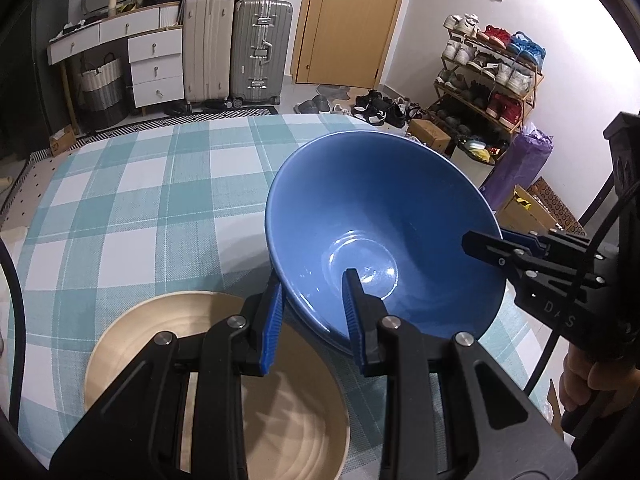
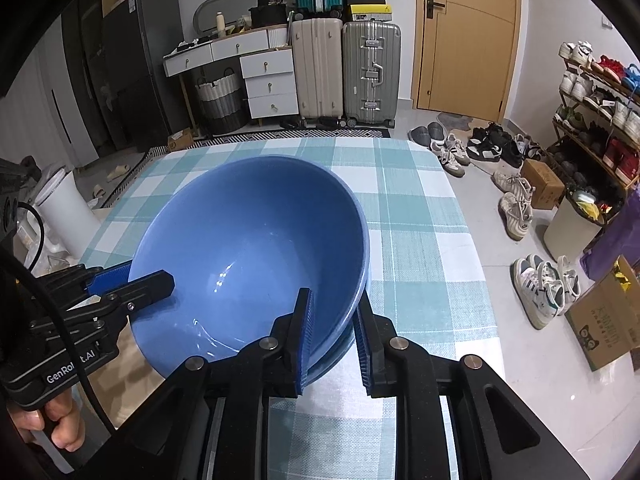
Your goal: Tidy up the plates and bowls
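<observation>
1. We see a beige plate (image 1: 132,344) lying on the checked desk (image 1: 120,200), just beside and partly under the blue bowl (image 1: 384,216).
2. The far desk edge lies well beyond the bowl.
3. The glossy bowl tilts, its rim pinched by our left claw (image 1: 312,316) and right claw (image 2: 332,332).

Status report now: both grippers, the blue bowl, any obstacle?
Left gripper and right gripper each straddle the blue bowl rim, one finger inside. Bowl tilted, over the beige plate edge. Checked tablecloth beyond, nothing blocking.
</observation>
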Demonstrator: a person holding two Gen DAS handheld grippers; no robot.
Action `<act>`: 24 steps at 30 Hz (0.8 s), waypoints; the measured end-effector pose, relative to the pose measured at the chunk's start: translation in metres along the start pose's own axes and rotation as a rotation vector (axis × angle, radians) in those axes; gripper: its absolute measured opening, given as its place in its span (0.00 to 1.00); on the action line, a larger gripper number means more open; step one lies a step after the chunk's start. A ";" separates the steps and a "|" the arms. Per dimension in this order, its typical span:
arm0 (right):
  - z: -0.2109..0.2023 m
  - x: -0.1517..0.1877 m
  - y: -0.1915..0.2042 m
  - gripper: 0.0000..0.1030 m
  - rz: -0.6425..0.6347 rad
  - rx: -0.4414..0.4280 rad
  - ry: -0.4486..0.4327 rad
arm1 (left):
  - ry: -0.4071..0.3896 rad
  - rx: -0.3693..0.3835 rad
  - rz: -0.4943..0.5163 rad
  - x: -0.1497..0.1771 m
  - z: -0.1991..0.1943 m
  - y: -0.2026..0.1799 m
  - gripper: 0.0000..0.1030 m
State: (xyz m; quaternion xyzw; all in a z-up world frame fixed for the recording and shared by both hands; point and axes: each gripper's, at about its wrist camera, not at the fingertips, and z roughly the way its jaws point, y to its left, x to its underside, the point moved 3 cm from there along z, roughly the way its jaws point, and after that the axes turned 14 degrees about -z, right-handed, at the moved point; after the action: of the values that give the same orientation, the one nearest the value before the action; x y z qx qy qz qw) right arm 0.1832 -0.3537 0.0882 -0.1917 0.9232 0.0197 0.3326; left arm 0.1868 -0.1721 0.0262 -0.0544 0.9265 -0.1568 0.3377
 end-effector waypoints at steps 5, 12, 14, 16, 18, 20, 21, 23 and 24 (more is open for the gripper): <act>0.002 0.003 0.003 0.20 -0.021 0.026 0.005 | -0.013 -0.017 0.019 -0.001 0.006 -0.003 0.25; 0.006 0.007 0.007 0.21 -0.044 0.048 0.012 | -0.033 -0.049 0.051 0.002 0.010 -0.006 0.25; 0.007 0.008 0.007 0.21 -0.046 0.052 0.010 | -0.040 -0.059 0.062 0.003 0.009 -0.006 0.25; 0.007 0.008 0.008 0.21 -0.054 0.062 0.010 | -0.046 -0.071 0.074 0.004 0.010 -0.007 0.25; 0.008 0.008 0.010 0.21 -0.065 0.078 0.010 | -0.048 -0.076 0.079 0.005 0.011 -0.006 0.25; 0.009 0.009 0.015 0.21 -0.101 0.116 0.012 | -0.047 -0.080 0.082 0.005 0.011 -0.007 0.25; 0.010 0.010 0.017 0.23 -0.111 0.124 0.011 | -0.046 -0.082 0.084 0.005 0.011 -0.007 0.25; 0.011 0.010 0.019 0.26 -0.115 0.122 0.005 | -0.045 -0.083 0.086 0.005 0.011 -0.006 0.25; 0.012 0.011 0.019 0.27 -0.112 0.119 0.004 | -0.045 -0.083 0.088 0.006 0.010 -0.006 0.25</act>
State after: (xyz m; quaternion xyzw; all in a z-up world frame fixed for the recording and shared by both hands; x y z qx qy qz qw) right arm 0.1760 -0.3380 0.0708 -0.2228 0.9112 -0.0541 0.3421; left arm 0.1887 -0.1818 0.0171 -0.0312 0.9259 -0.1018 0.3625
